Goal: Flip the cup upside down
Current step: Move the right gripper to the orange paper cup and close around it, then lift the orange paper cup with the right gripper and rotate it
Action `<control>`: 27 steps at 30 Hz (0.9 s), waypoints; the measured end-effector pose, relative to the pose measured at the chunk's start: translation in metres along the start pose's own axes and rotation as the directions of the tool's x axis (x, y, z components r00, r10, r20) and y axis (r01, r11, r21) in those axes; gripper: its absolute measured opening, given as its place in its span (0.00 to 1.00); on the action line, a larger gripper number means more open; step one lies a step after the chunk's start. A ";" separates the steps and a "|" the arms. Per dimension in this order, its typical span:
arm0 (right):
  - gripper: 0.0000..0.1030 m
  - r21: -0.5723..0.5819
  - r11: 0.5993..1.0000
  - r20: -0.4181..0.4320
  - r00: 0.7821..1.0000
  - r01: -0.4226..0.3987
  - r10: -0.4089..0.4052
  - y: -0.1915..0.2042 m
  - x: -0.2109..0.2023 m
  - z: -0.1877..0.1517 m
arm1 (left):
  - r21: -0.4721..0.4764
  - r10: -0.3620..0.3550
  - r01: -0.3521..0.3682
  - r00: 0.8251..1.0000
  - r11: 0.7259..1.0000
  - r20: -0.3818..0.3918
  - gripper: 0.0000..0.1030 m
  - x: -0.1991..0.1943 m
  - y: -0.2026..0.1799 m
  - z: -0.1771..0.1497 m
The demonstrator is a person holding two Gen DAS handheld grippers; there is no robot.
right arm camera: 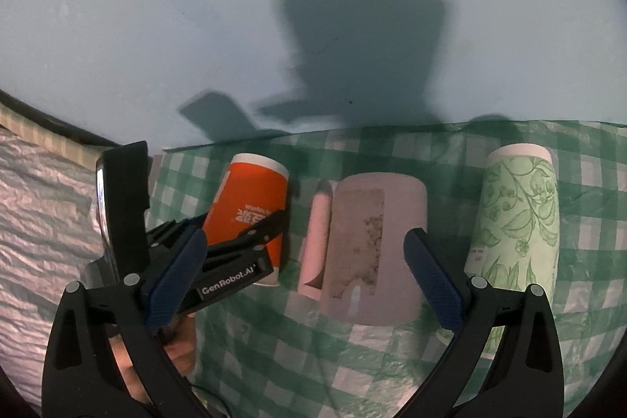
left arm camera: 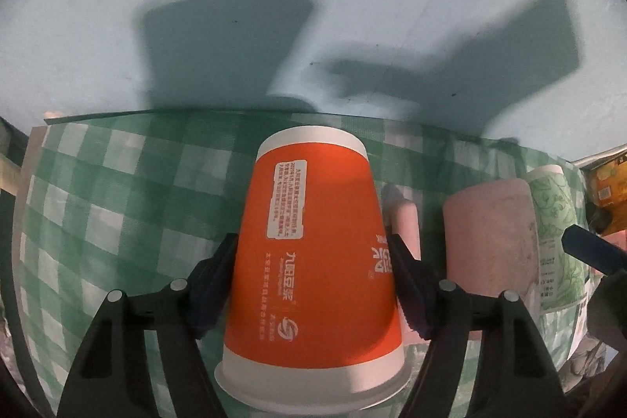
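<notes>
An orange paper cup (left arm camera: 313, 257) stands upside down, rim down, on the green checked tablecloth (left arm camera: 117, 183). My left gripper (left arm camera: 313, 261) is shut on it, one finger on each side of its wall. The right wrist view shows the same cup (right arm camera: 250, 206) at the left with the left gripper (right arm camera: 254, 226) around it. My right gripper (right arm camera: 305, 281) is open and empty, in front of an upside-down pink mug (right arm camera: 372, 245).
The pink mug (left arm camera: 490, 234) with its handle stands right of the orange cup. A green leaf-patterned paper cup (right arm camera: 517, 230) stands upside down further right. A pale wall (left arm camera: 313, 6) rises behind the table. Yellow packaging (left arm camera: 607, 183) sits at the far right.
</notes>
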State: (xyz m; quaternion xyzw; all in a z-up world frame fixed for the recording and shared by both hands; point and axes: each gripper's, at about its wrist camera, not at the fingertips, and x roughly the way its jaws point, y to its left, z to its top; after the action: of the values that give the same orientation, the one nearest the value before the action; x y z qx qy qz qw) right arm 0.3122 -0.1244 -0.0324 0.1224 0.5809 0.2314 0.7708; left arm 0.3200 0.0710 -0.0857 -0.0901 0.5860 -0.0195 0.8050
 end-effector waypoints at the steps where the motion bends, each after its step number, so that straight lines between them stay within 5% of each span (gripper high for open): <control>1: 0.98 -0.002 1.000 0.000 1.000 0.000 0.000 0.000 -0.001 -0.001 | 0.007 0.001 -0.001 1.000 1.000 0.012 0.72 -0.004 0.003 0.000; 17: 0.98 -0.066 0.997 0.027 0.999 -0.038 0.040 0.008 -0.031 -0.043 | 0.088 -0.020 0.006 0.987 0.996 0.161 0.72 -0.068 -0.022 -0.072; 27: 0.98 -0.093 0.991 0.050 0.994 -0.095 0.100 0.002 -0.076 -0.099 | 0.192 -0.169 0.137 0.973 0.972 0.159 0.72 -0.086 -0.060 -0.138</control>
State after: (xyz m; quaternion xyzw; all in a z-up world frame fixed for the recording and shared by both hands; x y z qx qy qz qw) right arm 0.2013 -0.1682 0.0034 0.1216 0.5420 0.2915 0.7787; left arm 0.1665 0.0073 -0.0357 -0.0635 0.5003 -0.1267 0.8542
